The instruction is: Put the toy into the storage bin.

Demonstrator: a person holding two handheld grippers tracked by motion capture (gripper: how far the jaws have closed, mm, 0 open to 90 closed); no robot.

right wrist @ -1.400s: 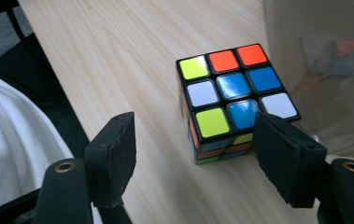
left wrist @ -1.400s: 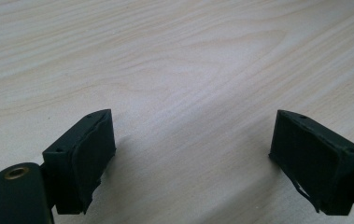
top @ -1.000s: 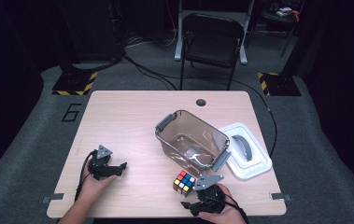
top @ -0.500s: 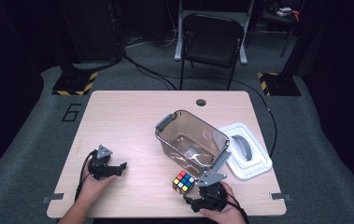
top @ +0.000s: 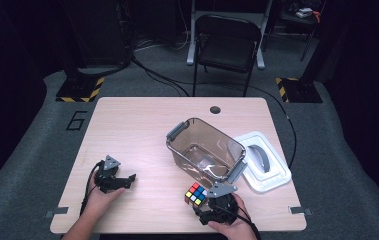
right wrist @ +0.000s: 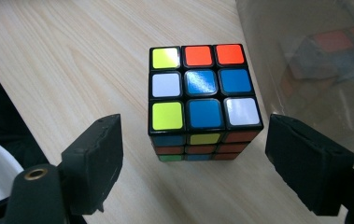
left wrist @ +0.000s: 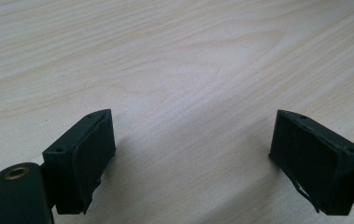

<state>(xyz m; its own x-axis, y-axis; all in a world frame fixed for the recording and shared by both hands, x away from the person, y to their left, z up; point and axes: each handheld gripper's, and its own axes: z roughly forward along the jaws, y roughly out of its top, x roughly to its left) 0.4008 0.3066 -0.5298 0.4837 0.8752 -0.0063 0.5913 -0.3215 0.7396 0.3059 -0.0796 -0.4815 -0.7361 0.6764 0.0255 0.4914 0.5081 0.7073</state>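
Note:
A scrambled colour cube (top: pixel 196 194) stands on the wooden table (top: pixel 147 130) near its front edge, just left of a clear plastic bin (top: pixel 204 150). My right gripper (top: pixel 204 202) sits right behind the cube. In the right gripper view its jaws have just been opening, and the gripper (right wrist: pixel 200 140) is open, with the cube (right wrist: pixel 202 100) between and just beyond the pads, touching neither. My left gripper (top: pixel 127 179) rests at the front left, held by a hand. Its gripper (left wrist: pixel 195 126) is open over bare wood.
The bin is empty and has grey handles at both ends. A white lid (top: pixel 262 162) lies to its right near the table's right edge. A round cable hole (top: pixel 215 109) is at the far edge. A black chair (top: pixel 224 45) stands beyond the table.
The right hand has shifted slightly behind the cube. The cube, the bin and the left gripper stand where they were.

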